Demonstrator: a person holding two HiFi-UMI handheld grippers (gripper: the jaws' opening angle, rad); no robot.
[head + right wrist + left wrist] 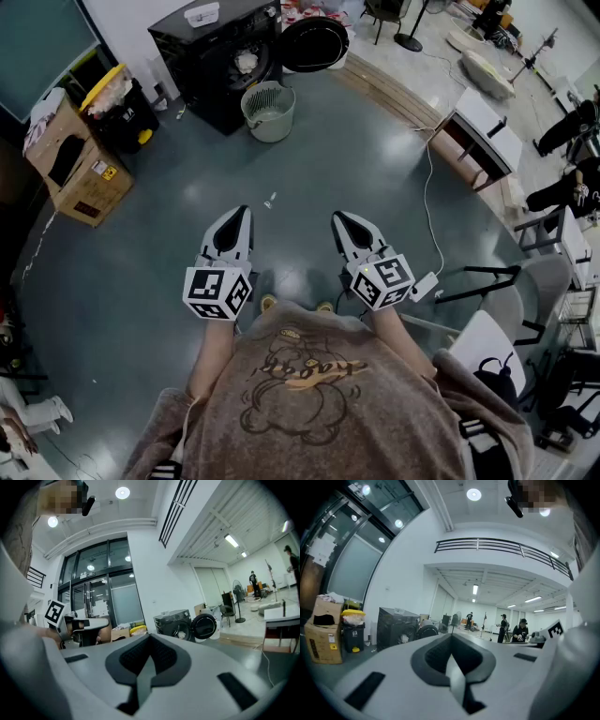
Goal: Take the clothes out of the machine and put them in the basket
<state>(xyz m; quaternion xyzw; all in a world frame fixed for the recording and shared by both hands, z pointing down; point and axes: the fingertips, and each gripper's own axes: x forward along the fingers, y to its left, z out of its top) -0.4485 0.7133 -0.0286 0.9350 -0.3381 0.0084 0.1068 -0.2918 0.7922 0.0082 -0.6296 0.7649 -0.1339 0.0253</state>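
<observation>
A black washing machine [220,56] stands far ahead across the floor, its round door [314,42] swung open to the right. Pale clothes [246,63] show in the drum. In front of the machine stands a pale green basket [269,111]. My left gripper [240,214] and right gripper [339,220] are held side by side close to my body, well short of the machine, both shut with nothing between the jaws. The left gripper view shows the machine [396,625] small beyond the shut left gripper [451,637]. The right gripper view shows the machine [176,623] and its open door [205,626] beyond the right gripper [150,637].
A cardboard box [80,164] and a black bin with a yellow lid [117,108] stand left of the machine. A white table [487,127] and chairs line the right side, and a cable [429,187] runs along the floor. Dark floor lies between me and the basket.
</observation>
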